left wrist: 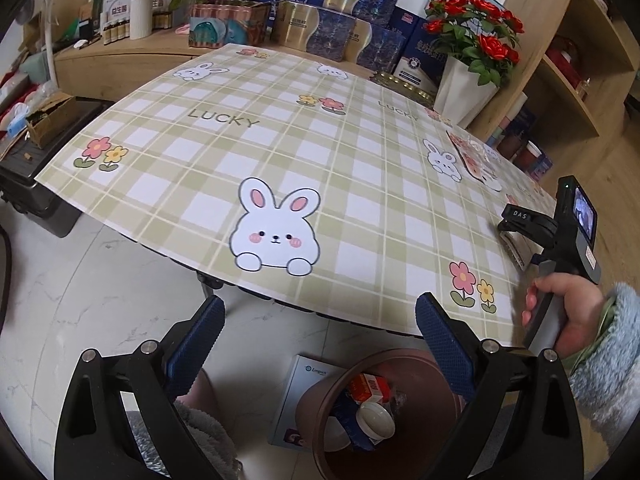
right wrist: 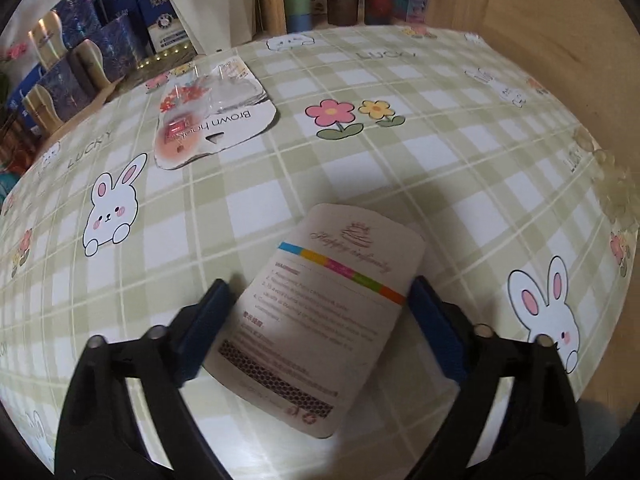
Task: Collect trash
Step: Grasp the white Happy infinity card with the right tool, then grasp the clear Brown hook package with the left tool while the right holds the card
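Observation:
A beige printed card (right wrist: pixel 348 248) lies flat on the checked rabbit tablecloth (right wrist: pixel 460 168). My right gripper (right wrist: pixel 320 300) points down over it, jaws open, one blue pad close to each long edge of the card, which is not bent. Further back lies a "Brown hooks" blister pack (right wrist: pixel 212 120), also seen in the left wrist view (left wrist: pixel 476 156). My left gripper (left wrist: pixel 320 320) hangs open and empty over the table's near edge. Below it on the floor stands a brown bin (left wrist: pixel 424 364) with a small box and a white lid inside. A hand holds the right gripper (left wrist: pixel 508 228) at the table's right.
A white pot of red roses (left wrist: pixel 468 80) and stacked gift boxes (left wrist: pixel 340 28) line the far edge. A booklet (left wrist: pixel 296 392) lies on the floor beside the bin. Clear beads (right wrist: pixel 612 188) sit at the table's right edge. A wooden shelf (left wrist: pixel 568 60) stands on the right.

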`<state>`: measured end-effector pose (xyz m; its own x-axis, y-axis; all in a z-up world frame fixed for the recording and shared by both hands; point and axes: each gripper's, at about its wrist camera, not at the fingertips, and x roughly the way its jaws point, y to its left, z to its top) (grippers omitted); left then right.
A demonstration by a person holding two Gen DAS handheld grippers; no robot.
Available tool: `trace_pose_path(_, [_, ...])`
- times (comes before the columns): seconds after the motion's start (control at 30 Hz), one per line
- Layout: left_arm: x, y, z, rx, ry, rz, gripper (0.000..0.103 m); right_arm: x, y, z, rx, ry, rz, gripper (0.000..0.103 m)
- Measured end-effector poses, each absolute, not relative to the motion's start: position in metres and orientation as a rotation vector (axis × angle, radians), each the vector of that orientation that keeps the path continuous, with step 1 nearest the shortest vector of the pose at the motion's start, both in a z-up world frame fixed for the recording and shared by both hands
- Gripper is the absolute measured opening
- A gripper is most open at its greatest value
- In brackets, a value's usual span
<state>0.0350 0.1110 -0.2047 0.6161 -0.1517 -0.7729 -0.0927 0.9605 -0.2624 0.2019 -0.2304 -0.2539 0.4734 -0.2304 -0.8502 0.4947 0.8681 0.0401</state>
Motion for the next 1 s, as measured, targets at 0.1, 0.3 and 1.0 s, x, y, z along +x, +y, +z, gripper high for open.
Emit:
trace_pose_path(0.1, [0.037, 0.105, -0.205, -0.281, 0.917, -0.048, 0.094, 0.195, -0.232, -0.252, 0.263, 0.977, -0.404, 0.074])
trace_pose_path(0.3, [0.048, 0.087, -0.198, -0.253, 0.915, -0.09, 0.094, 0.165, -0.242, -0.237, 0.192, 0.891, -0.228, 0.065])
trace_pose_path(1.0, [0.294, -0.15, -0.176, -0.029, 0.883, -0.412, 0.087, 0.146, -0.344, -0.202, 0.343, 0.691, -0.116, 0.064])
